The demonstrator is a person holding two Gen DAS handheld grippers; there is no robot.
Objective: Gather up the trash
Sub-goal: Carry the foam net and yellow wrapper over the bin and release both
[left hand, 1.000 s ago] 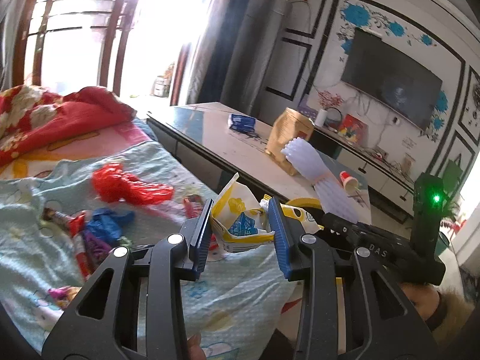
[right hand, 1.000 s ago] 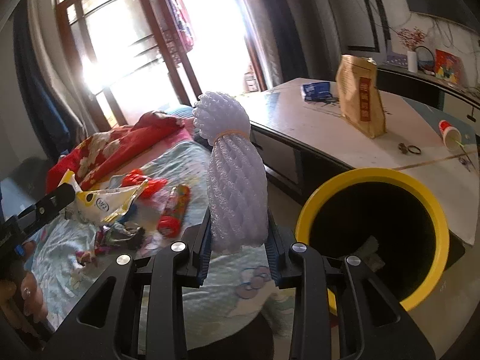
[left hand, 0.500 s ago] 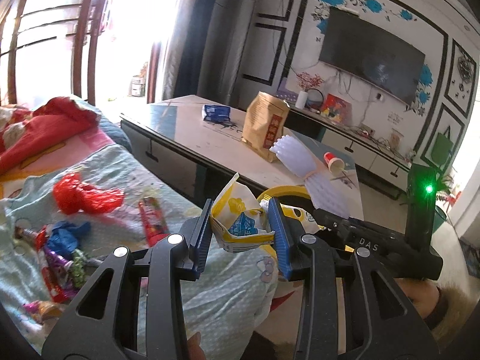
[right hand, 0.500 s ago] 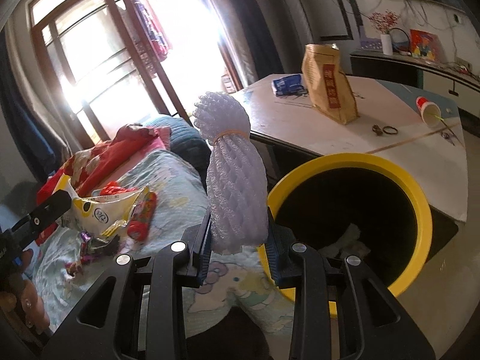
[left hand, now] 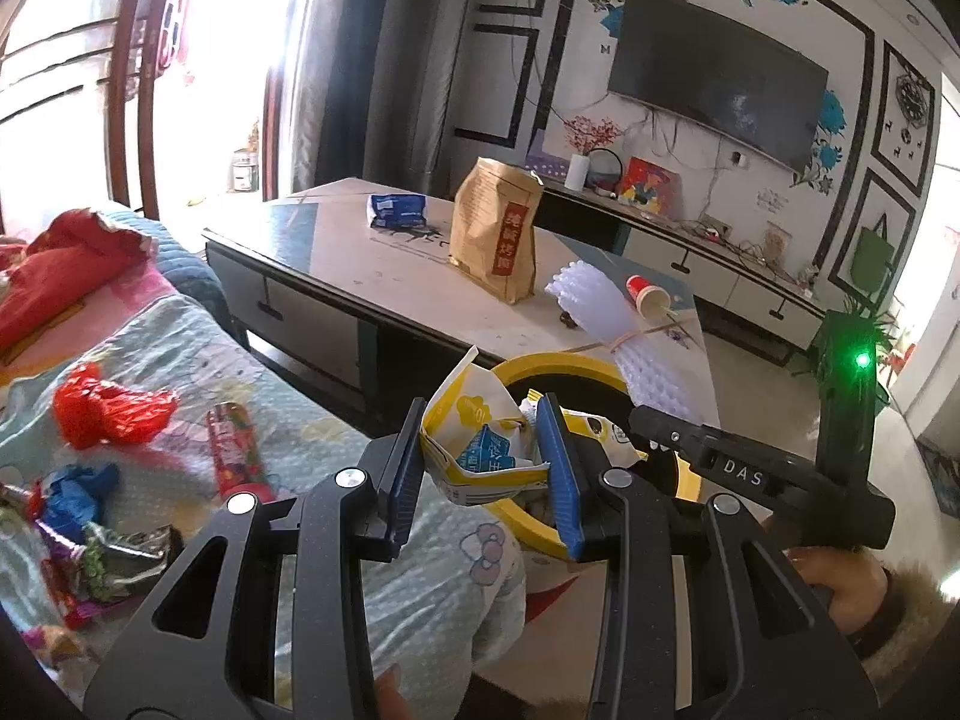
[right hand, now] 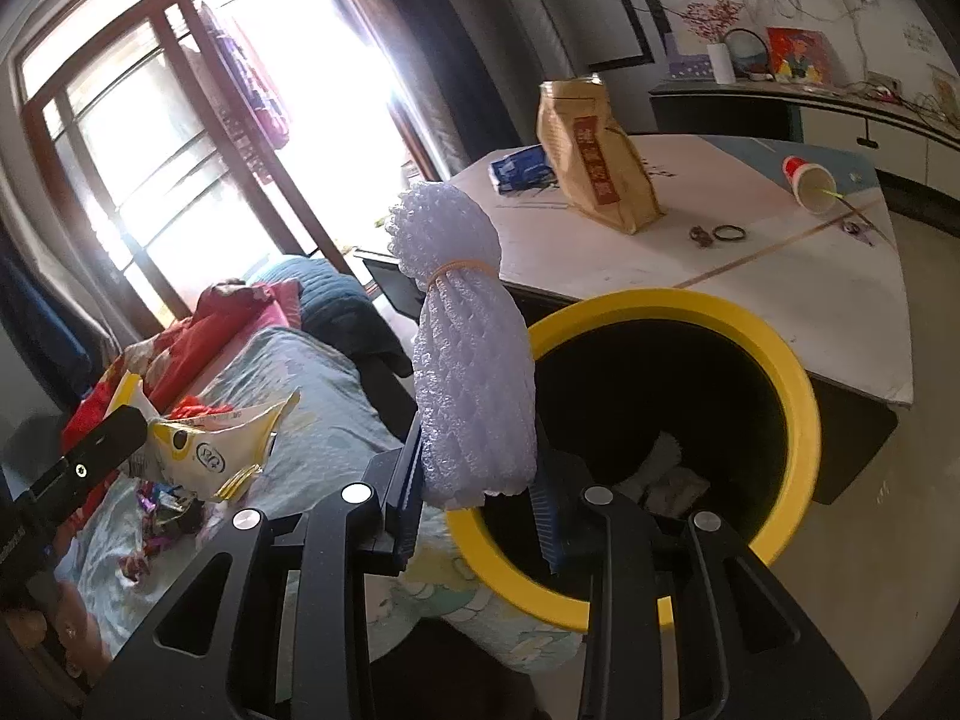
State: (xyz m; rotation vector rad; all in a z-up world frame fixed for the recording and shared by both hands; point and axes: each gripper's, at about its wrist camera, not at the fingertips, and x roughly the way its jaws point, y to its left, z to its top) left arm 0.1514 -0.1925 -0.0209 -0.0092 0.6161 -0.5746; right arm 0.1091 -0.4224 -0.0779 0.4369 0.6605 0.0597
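My left gripper (left hand: 483, 459) is shut on a crumpled yellow and white snack wrapper (left hand: 474, 438), held over the near rim of the yellow trash bin (left hand: 543, 363). My right gripper (right hand: 477, 492) is shut on a white foam net bundle (right hand: 471, 372) tied with a rubber band, held upright at the left rim of the bin (right hand: 786, 372). The bin holds some paper scraps. The wrapper also shows in the right wrist view (right hand: 210, 450), and the foam bundle in the left wrist view (left hand: 606, 324). More trash lies on the bed: a red plastic bag (left hand: 105, 411), a red tube wrapper (left hand: 234, 450), several candy wrappers (left hand: 84, 534).
The bed with a light blue sheet (left hand: 336, 420) is on the left, with red bedding (left hand: 54, 282) behind. A low coffee table (left hand: 390, 276) beyond the bin carries a brown paper bag (left hand: 495, 240), a blue packet (left hand: 397, 209) and a red paper cup (left hand: 647, 298).
Both grippers have moved towards the bin with their loads still held. The bin now fills more of the right wrist view and sits right behind the left gripper's wrapper.
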